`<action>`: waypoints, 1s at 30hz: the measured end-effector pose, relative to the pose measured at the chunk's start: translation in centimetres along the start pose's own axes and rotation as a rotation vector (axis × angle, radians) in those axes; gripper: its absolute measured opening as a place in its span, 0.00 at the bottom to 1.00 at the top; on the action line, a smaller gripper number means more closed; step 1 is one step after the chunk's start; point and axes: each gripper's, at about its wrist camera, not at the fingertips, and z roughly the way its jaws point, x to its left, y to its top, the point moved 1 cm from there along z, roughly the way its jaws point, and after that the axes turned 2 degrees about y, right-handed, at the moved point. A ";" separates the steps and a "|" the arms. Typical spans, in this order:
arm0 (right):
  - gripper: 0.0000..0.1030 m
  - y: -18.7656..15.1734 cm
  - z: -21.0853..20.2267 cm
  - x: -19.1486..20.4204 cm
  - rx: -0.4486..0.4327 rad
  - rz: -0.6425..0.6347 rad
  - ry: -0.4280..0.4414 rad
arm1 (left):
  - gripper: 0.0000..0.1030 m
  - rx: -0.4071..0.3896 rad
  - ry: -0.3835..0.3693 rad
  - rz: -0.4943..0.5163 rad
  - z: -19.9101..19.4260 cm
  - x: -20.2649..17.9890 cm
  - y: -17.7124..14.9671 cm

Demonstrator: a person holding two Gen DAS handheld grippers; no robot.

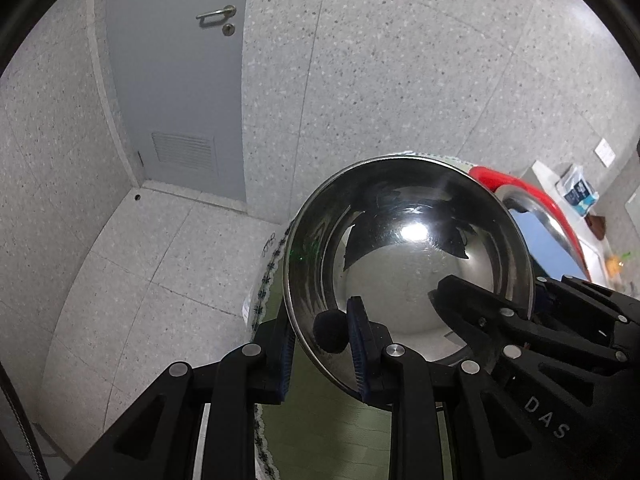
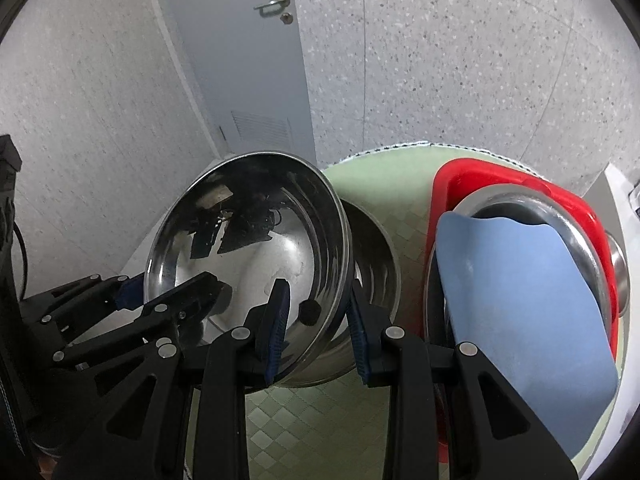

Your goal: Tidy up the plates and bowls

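A shiny steel bowl point(image 1: 408, 256) is held up above the table, tilted so its inside faces me. My left gripper point(image 1: 320, 354) is shut on its left rim, one pad inside and one outside. My right gripper point(image 2: 316, 320) is shut on the same bowl's point(image 2: 256, 248) right rim; it also shows in the left wrist view point(image 1: 508, 312). A second steel bowl point(image 2: 376, 256) sits on the table right behind the held one. A red rack point(image 2: 520, 188) on the right holds a blue plate point(image 2: 528, 296) and a steel plate point(image 2: 576, 240) on edge.
The round table point(image 2: 392, 172) has a green checked cloth with a lace edge. A grey door point(image 1: 176, 80) and speckled walls stand behind. The tiled floor point(image 1: 120, 280) lies below on the left. A white counter point(image 1: 576, 196) with small items is at the far right.
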 end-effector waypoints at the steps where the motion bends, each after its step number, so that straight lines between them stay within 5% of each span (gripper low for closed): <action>1: 0.28 -0.1 0.3 0.2 0.011 -0.006 -0.007 | 0.21 0.004 0.002 0.002 0.3 -0.2 0.1; 18: 0.32 -1.2 2.6 -0.4 0.068 0.005 -0.106 | 0.24 0.030 0.046 0.046 3.8 -2.3 1.2; 30: 0.44 -1.9 1.2 0.0 0.032 0.018 -0.090 | 0.46 0.000 0.102 -0.008 2.2 -1.6 0.6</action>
